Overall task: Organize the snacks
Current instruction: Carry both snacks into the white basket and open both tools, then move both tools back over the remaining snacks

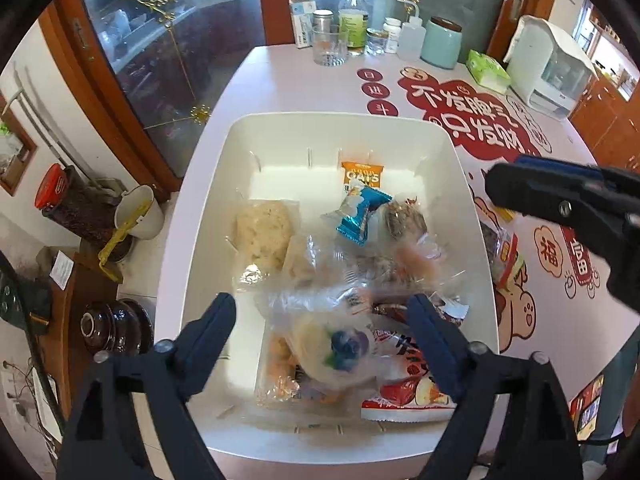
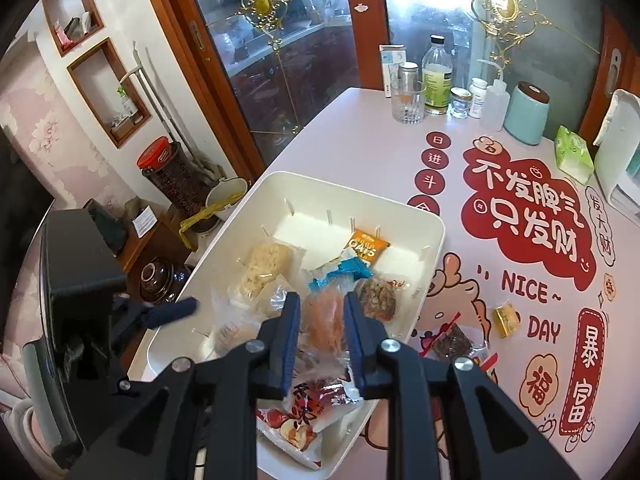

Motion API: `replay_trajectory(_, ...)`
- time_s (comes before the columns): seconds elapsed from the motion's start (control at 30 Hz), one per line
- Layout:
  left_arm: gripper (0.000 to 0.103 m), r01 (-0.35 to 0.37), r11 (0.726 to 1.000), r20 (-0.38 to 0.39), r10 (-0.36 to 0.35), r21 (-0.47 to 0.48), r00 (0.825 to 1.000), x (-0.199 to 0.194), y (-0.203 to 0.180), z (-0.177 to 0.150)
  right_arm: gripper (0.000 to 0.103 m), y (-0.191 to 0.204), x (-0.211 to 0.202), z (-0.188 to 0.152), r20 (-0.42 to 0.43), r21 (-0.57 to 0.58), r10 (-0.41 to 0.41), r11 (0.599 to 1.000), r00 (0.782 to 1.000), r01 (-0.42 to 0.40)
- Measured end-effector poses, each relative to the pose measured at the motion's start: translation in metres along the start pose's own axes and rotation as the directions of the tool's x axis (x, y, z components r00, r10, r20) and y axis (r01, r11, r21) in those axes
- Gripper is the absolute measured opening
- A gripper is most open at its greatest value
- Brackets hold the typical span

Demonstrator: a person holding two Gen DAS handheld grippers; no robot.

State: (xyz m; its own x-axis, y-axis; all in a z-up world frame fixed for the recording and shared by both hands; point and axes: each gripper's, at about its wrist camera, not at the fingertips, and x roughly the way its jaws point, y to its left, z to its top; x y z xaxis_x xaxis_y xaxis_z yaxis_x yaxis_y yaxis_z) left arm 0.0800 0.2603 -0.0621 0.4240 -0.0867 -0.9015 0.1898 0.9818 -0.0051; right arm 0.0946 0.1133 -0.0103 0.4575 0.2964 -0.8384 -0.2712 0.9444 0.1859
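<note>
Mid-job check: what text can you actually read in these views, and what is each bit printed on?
"OATS": orange snack packet in the white bin.
"NICE~ DAY": tablecloth.
"不发脾气 只发财": red cloud on the tablecloth.
"福", "暴富": red badges on the tablecloth.
"日", "进", "斗": red dots on the tablecloth.
Bottle labels, the other wrappers: too small or blurred to read.

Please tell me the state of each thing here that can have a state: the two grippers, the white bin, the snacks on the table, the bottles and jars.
left gripper: jaws wide open, nothing pressed between them
right gripper: jaws partly open around a blurred orange packet; grip unclear
white bin: partly filled with snacks
yellow snack: outside the bin
dark snack bar: outside the bin
clear bottle: upright, capped
teal jar: lid on
drinking glass: upright
</note>
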Motion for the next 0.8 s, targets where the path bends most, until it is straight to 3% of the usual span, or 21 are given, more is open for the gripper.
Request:
replay_trajectory(0.1, 0.087, 0.011, 1.0, -0.013, -0.011, -0.019, 1.0, 0.001, 0.001, 0.0, 0.034, -0.002, -0.003, -0.003, 0.007, 0.005, -0.005, 1.0, 1.0, 0.005)
replay_trajectory(0.8, 0.087, 0.035, 0.999, -0.04, -0.034, 0.011, 0.999, 0.007, -0.024, -0.006, 0.034, -0.027, -0.002, -0.036, -0.04, 0.048, -0.005, 0.999, 0.999, 0.007)
